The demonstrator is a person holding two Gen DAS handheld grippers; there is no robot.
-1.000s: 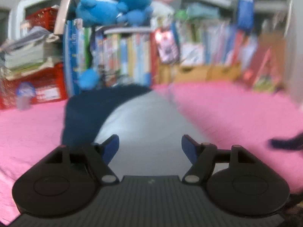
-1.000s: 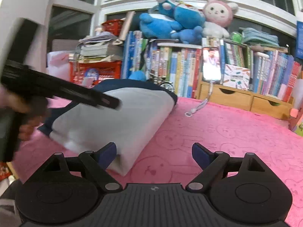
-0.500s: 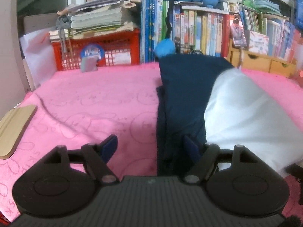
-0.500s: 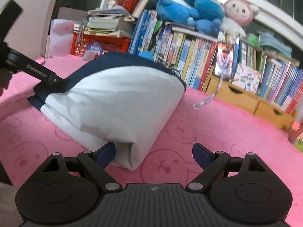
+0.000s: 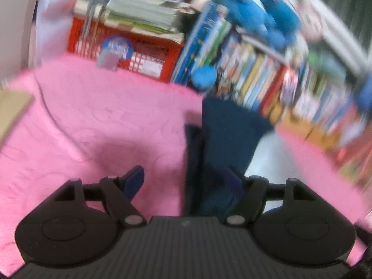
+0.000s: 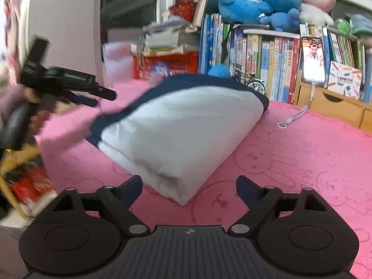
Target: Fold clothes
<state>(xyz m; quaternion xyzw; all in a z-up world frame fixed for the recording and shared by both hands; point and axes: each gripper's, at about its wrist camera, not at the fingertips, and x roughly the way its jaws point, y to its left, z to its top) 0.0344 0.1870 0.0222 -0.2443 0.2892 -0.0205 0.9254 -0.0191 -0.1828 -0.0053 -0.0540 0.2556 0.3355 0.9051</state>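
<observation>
A folded garment (image 6: 181,127), white with a navy edge, lies on the pink cloth (image 6: 302,162). My right gripper (image 6: 189,186) hovers at its near corner, which pokes between the fingers untouched; the jaws stand wide and are opening. In the blurred left wrist view the garment's navy edge (image 5: 223,139) runs under the right fingertip (image 5: 234,182) of my left gripper (image 5: 186,181), which is open with no pad pressing cloth. In the right wrist view, the left gripper (image 6: 102,98) hangs in a hand, left of the garment and apart from it.
Behind the garment stand a row of books (image 6: 267,58), a red basket (image 6: 167,65) under stacked papers, blue plush toys (image 6: 255,2), a lit phone (image 6: 312,62) and wooden drawers (image 6: 330,107). A toy bicycle (image 6: 251,81) and a lanyard (image 6: 293,118) lie nearby. The table's edge (image 6: 44,144) drops at the left.
The left gripper has drawn back leftwards off the garment's navy edge and rolled, tilting its view. The right view has swung left; the garment stays put.
</observation>
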